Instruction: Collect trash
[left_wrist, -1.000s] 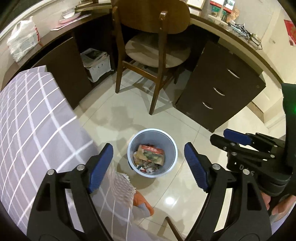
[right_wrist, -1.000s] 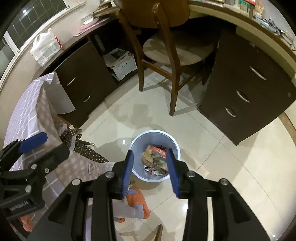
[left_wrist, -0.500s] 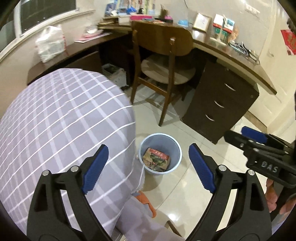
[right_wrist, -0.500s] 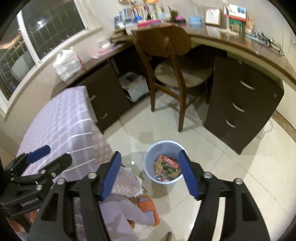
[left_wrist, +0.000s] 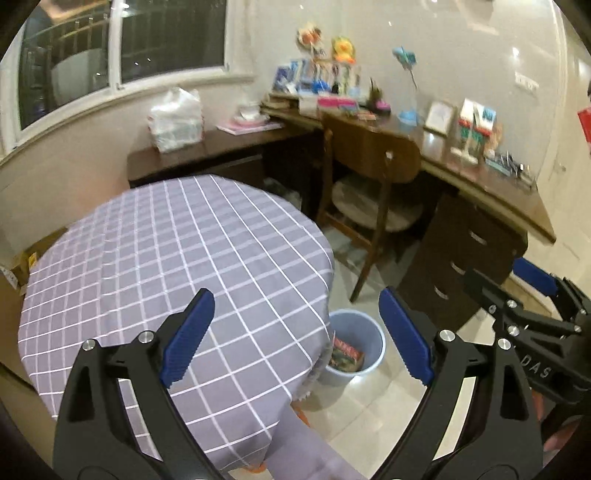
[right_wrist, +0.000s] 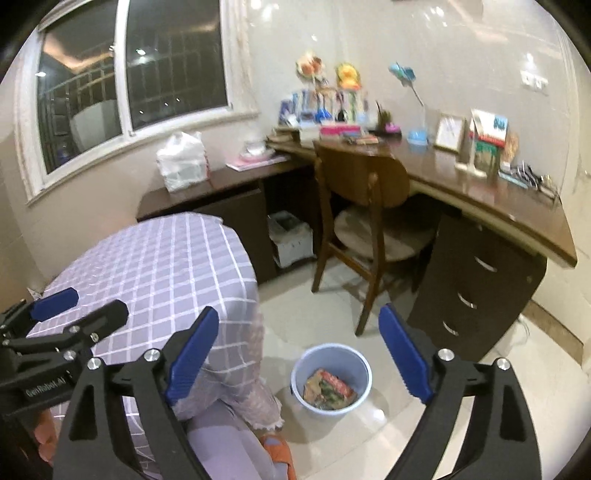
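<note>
**Mia:** What is the biggest thing you can see?

**Ben:** The round table with the purple cloth with white squares (left_wrist: 155, 258). It sits in front of and under the left gripper (left_wrist: 297, 332). In the right wrist view it is off to the left of the right gripper (right_wrist: 299, 347). I see no trash on top of it.

**Mia:** And behind it?

**Ben:** A long dark brown wooden desk (right_wrist: 480, 199) far ahead of both grippers, with a brown wooden chair (right_wrist: 364, 184) pushed up to it.

**Mia:** Where does the trash go?

**Ben:** In the small light blue round plastic bin (right_wrist: 331, 380). It stands on the floor, low down between the right gripper's blue fingers (right_wrist: 404, 349) and far below them. For the left gripper it is down low too, partly hidden by the edge of the cloth. The crumpled colourful wrappers (right_wrist: 328, 389) lie inside it.

**Mia:** Are the grippers holding anything?

**Ben:** No. Both have their fingers spread wide apart with nothing between them.

**Mia:** So which step is this?

**Ben:** I think it is the looking step: hands free, searching for more trash. It may even be nearly done.

**Mia:** What comes next?

**Ben:** Look over the table and floor. If a piece turns up, bring one gripper down over it, pinch it, and carry it above the bin.
</note>
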